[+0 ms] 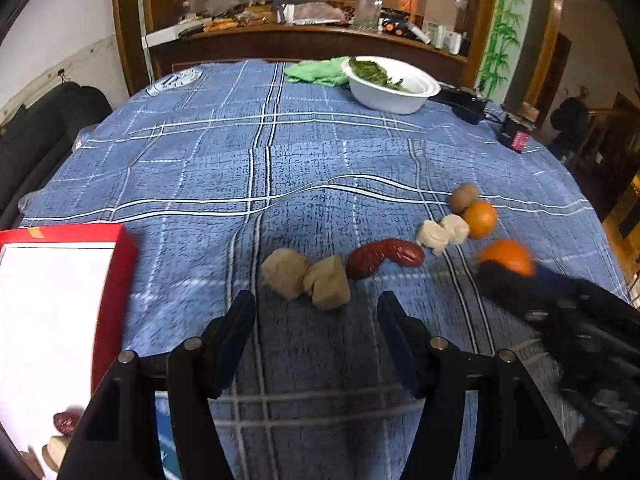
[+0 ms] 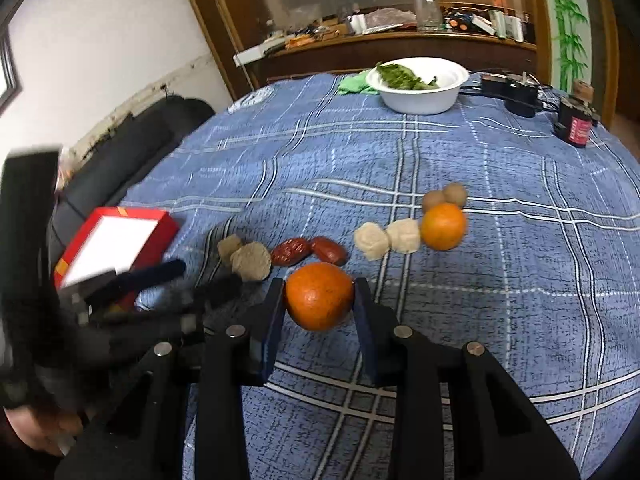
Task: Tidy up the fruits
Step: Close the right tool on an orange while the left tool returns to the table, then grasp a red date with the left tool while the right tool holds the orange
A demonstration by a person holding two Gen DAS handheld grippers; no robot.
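My right gripper (image 2: 319,300) is shut on an orange (image 2: 319,301) and holds it just above the blue plaid tablecloth (image 2: 500,280); the orange also shows in the left wrist view (image 1: 507,255). A second orange (image 2: 443,226) lies by two brown round fruits (image 2: 454,194). Two cream pastries (image 2: 386,238), two red dates (image 2: 308,251) and two tan pastries (image 2: 244,256) lie in a row. My left gripper (image 1: 316,312) is open and empty, just short of the tan pastries (image 1: 306,280). A red box with a white inside (image 1: 52,300) lies at the left.
A white bowl of green leaves (image 1: 390,84) and a green cloth (image 1: 316,72) sit at the far side. Black devices and cables (image 2: 516,90) and a small dark jar (image 2: 576,124) are at the far right. A dark sofa (image 1: 36,136) stands to the left.
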